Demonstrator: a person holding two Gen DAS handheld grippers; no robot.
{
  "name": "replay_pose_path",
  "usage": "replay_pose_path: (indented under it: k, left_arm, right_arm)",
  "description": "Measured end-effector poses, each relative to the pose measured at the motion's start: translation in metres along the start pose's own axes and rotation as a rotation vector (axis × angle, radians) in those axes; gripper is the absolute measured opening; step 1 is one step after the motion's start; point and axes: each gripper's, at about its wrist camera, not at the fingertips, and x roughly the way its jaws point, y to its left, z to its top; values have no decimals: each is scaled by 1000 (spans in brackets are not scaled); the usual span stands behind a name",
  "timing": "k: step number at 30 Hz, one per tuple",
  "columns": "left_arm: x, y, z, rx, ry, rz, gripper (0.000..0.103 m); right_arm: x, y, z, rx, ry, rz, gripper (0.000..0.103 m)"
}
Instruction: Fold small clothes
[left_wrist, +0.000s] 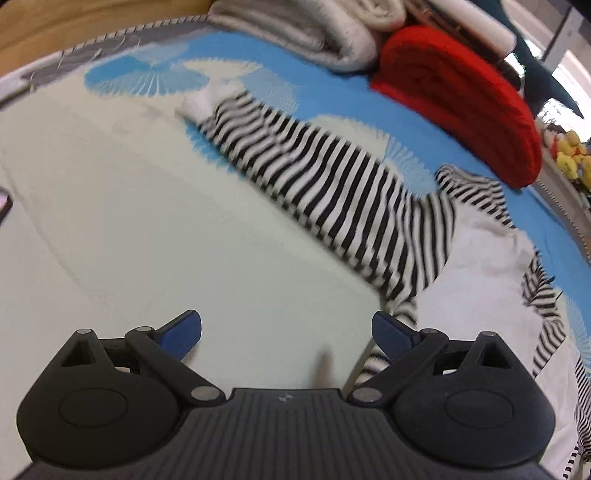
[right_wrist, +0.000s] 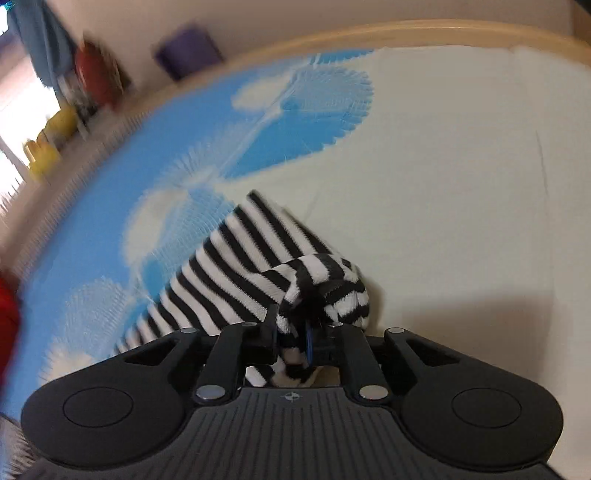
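Striped garment (right_wrist: 236, 266) bunched in clamped right gripper (right_wrist: 291, 339), ahead-right of gaping, empty left gripper (left_wrist: 286, 332).

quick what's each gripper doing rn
left gripper: open, holding nothing.
right gripper: shut on the striped garment.

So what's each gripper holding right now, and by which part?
The right gripper is shut on a bunched edge of the striped garment. The left gripper is open, holding nothing.
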Motion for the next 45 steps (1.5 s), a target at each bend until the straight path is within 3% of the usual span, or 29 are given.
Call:
replay_pose_path:
  k: [1, 2, 3, 5, 9, 12, 14, 16, 17, 19, 24, 26, 28, 31, 32, 33, 36, 40, 43, 45]
  left_arm:
    - [-3, 2, 6, -5, -28, 0, 100]
    - [-5, 6, 14, -20, -56, 5, 100]
    - [-3, 8, 25, -38, -77, 7, 103]
    - [11, 14, 47, -77, -85, -2, 103]
    - [72, 33, 93, -207, 9, -75, 102]
    - [122, 53, 111, -391, 86, -121, 100]
    - [132, 57, 122, -457, 32, -148, 96]
    - [141, 50, 140, -391, 35, -99, 16]
    - [143, 52, 145, -389, 41, -66, 2]
    - [135, 70, 148, -466, 18, -42, 3]
    - [115, 133, 137, -515, 4, 92, 3]
    - [111, 152, 133, -581, -17, 69, 3]
    - [108, 153, 135, -565, -33, 50, 5]
    - [96, 145, 132, -563, -50, 42, 38]
    - [92, 141, 130, -555, -45, 39, 56]
    - [84, 135, 129, -537, -37, 39, 69]
    - [58, 113, 124, -407, -15, 32, 86]
    - [22, 83, 87, -206, 103, -45, 86]
    - [-8, 62, 37, -74, 223, -157, 87]
    - [-24, 53, -5, -3, 295, -205, 87]
  right_arm:
    - [-12, 0, 0, -13, -8, -13, 46]
    - [-26, 1, -2, -25, -19, -16, 68]
    - [-44, -2, -5, -39, -29, 8, 72]
    - [-84, -5, -21, -93, -31, 109, 72]
    - [-138, 20, -59, -161, 36, 256, 73]
    - [-162, 35, -91, -215, 112, 301, 73]
    - [-178, 44, -109, -272, 140, 275, 73]
    - [-185, 50, -118, -268, 139, 260, 73]
    - [-189, 51, -122, -248, 128, 253, 73]
    - [-191, 54, -136, -225, 113, 252, 73]
    - [-178, 68, -164, -313, 155, 215, 69]
    - [-168, 68, -168, -321, 168, 201, 69]
    - [-162, 67, -167, -344, 188, 202, 69]
    - [-160, 57, -157, -346, 204, 242, 69]
    - [-162, 53, -153, -340, 204, 248, 69]
    - [-165, 47, -149, -327, 206, 256, 70]
    - [-180, 24, -136, -274, 240, 283, 72]
    - [-205, -16, -137, -264, 334, 341, 75]
    - [-222, -47, -148, -304, 391, 364, 78]
    - [-228, -65, -157, -324, 476, 376, 79]
